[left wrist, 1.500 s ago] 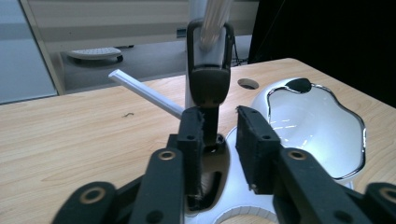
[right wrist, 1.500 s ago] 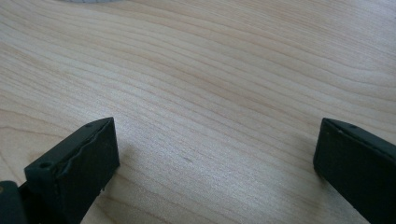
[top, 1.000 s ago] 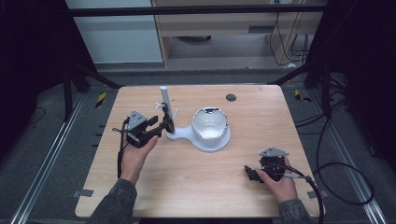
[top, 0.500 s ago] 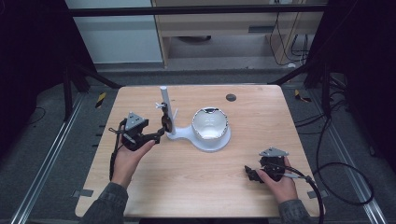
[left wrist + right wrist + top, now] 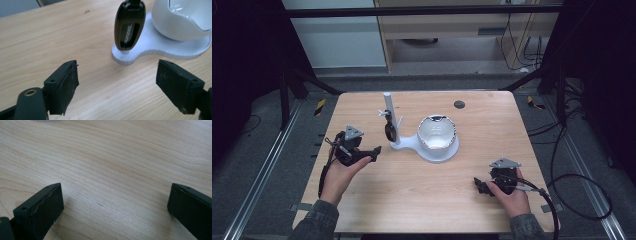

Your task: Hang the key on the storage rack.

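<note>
Both tongs open; the black key fob hangs free on the white stand

Lower right, right tongs point(image 5: 478, 184) gape over bare counter point(image 5: 422, 200); at left centre, left tongs point(image 5: 376, 152) have just been opening, nothing between them; beyond, mid-frame, the black key fob point(image 5: 129, 25) hangs upright on the white stand point(image 5: 388, 107), beside the white bowl point(image 5: 437, 132).

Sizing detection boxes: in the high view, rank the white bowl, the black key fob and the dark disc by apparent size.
1. white bowl
2. black key fob
3. dark disc, only slightly smaller than the fob; it lies farther from the camera, so true order is unsure.
</note>
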`<move>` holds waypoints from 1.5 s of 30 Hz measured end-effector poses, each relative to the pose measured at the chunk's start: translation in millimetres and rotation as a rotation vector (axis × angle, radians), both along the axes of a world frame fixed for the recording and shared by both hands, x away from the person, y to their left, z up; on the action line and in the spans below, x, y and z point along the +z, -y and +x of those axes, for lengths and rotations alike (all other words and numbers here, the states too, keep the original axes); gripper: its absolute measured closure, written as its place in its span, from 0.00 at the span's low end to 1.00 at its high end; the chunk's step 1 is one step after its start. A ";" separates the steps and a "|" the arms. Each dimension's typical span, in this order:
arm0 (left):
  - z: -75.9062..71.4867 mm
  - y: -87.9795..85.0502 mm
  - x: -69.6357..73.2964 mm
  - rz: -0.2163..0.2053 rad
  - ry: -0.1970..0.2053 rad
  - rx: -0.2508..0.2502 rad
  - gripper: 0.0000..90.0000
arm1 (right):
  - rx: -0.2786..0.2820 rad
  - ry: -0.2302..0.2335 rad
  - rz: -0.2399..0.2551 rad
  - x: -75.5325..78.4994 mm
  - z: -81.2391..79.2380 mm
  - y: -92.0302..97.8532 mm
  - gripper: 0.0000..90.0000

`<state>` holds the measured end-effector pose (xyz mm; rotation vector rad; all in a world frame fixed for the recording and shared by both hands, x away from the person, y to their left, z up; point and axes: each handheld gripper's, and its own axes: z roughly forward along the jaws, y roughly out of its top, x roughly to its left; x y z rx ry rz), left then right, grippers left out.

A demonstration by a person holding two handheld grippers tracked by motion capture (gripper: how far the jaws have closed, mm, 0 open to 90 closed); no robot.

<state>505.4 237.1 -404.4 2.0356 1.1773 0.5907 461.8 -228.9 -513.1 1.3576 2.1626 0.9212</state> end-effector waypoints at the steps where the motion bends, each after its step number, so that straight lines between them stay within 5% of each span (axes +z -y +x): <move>1: -0.3 -0.9 -0.6 0.005 -0.005 0.001 0.18 | 0.000 0.000 0.000 0.0 0.0 0.0 0.01; 7: -1.5 -7.1 -6.6 0.048 -0.038 0.004 0.15 | 0.000 0.000 0.000 0.0 0.0 0.0 0.01; 25: -2.6 -34.1 -33.0 0.077 -0.104 0.037 0.09 | 0.000 0.000 0.000 0.0 0.0 0.0 0.01; 45: -5.6 -59.9 -63.5 0.063 -0.137 0.083 0.08 | 0.001 0.000 0.001 0.1 -0.1 0.0 0.01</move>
